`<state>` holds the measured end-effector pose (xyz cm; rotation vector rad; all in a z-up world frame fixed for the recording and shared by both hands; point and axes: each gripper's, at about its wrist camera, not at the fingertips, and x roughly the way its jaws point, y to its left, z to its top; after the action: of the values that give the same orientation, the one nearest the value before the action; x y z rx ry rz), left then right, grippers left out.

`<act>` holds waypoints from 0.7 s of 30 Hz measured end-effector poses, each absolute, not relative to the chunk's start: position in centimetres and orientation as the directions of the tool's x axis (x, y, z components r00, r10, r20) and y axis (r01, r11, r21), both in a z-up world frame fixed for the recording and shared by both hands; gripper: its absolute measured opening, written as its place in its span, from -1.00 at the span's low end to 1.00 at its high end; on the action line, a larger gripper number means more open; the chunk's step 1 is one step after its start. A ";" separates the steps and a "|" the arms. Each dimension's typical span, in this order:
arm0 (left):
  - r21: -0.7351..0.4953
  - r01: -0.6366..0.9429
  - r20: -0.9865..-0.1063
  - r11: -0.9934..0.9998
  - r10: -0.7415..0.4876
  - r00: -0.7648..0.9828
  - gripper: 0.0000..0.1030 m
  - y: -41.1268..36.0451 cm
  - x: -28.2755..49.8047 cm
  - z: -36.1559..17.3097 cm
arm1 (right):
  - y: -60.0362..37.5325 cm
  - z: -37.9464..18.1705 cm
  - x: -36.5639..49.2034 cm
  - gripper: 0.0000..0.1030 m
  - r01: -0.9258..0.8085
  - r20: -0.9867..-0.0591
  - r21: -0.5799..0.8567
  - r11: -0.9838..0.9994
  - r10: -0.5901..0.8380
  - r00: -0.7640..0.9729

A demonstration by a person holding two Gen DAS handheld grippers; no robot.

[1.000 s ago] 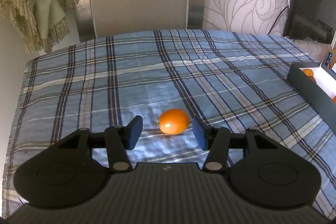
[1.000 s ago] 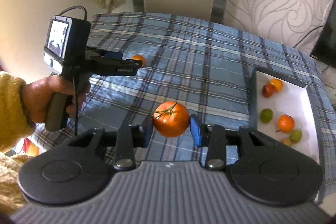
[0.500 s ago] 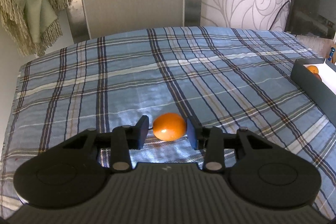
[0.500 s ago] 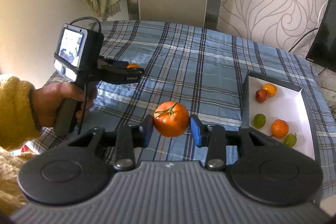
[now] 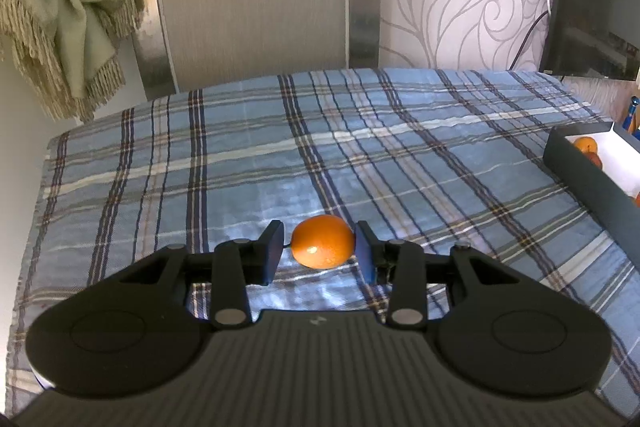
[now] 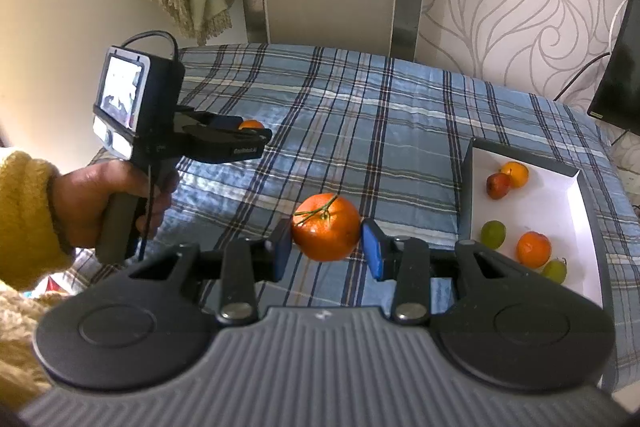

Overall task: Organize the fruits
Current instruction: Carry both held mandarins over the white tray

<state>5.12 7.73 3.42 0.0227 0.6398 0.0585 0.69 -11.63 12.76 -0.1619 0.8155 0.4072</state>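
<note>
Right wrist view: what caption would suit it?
Right gripper holds a stemmed orange above the plaid cloth, fruit tray alongside.

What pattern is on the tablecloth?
Blue plaid tablecloth with dark and white stripes, clearest in the left wrist view.

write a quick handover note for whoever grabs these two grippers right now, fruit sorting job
Left gripper: closed around the small orange on the plaid cloth; right pad touching, a sliver of gap at the left pad, so check the grip before lifting.
Right gripper: shut on the stemmed orange, held above the cloth.
Tray at the right: five fruits already in, two orange, one red, two green.
Left to do: carry the stemmed orange into the tray, then the small orange.
</note>
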 end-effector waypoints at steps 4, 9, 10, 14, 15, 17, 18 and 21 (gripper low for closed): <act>0.055 -0.047 -0.581 0.997 0.071 0.811 -0.14 6.8 4.9 4.6 | -11.9 13.2 0.6 -0.21 -0.430 -0.725 0.014 0.903 0.306 0.618; 0.066 -0.054 -0.569 0.996 0.082 0.818 -0.14 5.7 4.4 5.9 | -12.6 13.8 0.3 -0.21 -0.447 -0.708 0.023 0.894 0.330 0.624; 0.067 -0.057 -0.568 0.996 0.085 0.819 -0.14 5.5 4.2 6.0 | -12.8 13.8 0.3 -0.21 -0.450 -0.705 0.027 0.893 0.336 0.624; 0.058 -0.074 -0.577 0.996 0.093 0.811 -0.14 4.9 3.4 6.2 | -13.7 13.6 0.0 -0.21 -0.454 -0.699 0.050 0.890 0.355 0.621; 0.053 -0.076 -0.582 0.996 0.093 0.808 -0.14 4.7 3.1 6.3 | -13.9 13.6 -0.1 -0.21 -0.454 -0.698 0.057 0.889 0.360 0.619; 0.056 -0.078 -0.585 0.995 0.096 0.805 -0.14 4.3 2.6 6.3 | -14.3 13.5 -0.1 -0.21 -0.457 -0.698 0.069 0.887 0.371 0.613; 0.060 -0.078 -0.585 0.995 0.098 0.805 -0.14 4.0 2.3 6.4 | -14.4 13.5 -0.1 -0.21 -0.460 -0.696 0.074 0.885 0.376 0.611; 0.062 -0.085 -0.585 0.994 0.105 0.804 -0.14 3.4 1.6 6.6 | -14.7 13.6 -0.3 -0.21 -0.474 -0.691 0.083 0.877 0.393 0.607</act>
<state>1.60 3.38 6.59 0.0328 0.6282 0.1019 -0.31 -14.69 13.63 -0.1127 0.7705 0.5020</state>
